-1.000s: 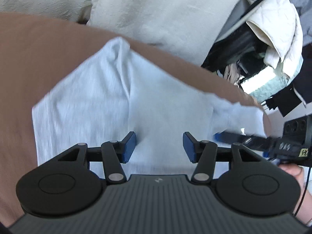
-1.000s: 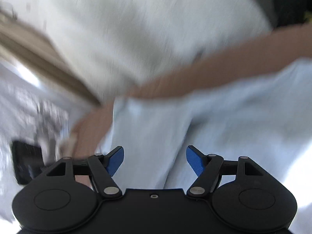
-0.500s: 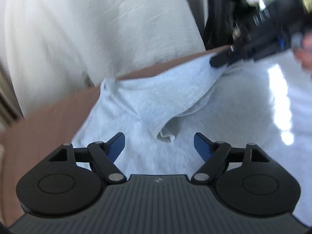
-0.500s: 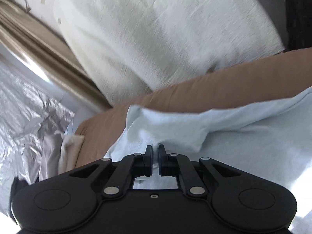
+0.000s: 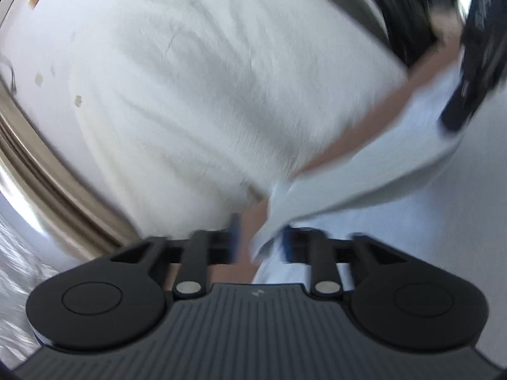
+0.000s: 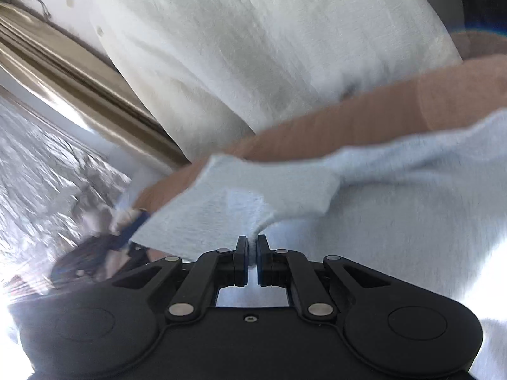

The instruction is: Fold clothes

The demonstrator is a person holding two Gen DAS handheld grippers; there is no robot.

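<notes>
A pale blue garment (image 6: 396, 209) lies on a brown bed sheet (image 6: 348, 126). My right gripper (image 6: 252, 242) is shut on a fold of this garment and holds it slightly raised. In the blurred left wrist view the garment (image 5: 364, 183) runs from lower middle to upper right. My left gripper (image 5: 259, 237) has its jaws partly apart around the garment's corner edge; the pads do not meet. The right gripper's dark body (image 5: 469, 72) shows at upper right of that view. The left gripper's blue fingertip (image 6: 133, 224) shows at the garment's left corner in the right wrist view.
A large white pillow (image 6: 269, 47) leans behind the sheet, also in the left wrist view (image 5: 206, 95). A brass-coloured rail (image 6: 79, 79) and crinkled silver foil (image 6: 47, 174) lie to the left. Dark clothing (image 5: 408, 9) is piled at the far right.
My left gripper has moved left to the garment's corner and its jaws have narrowed around the edge. My right gripper stays shut on the fold and has lifted it a little.
</notes>
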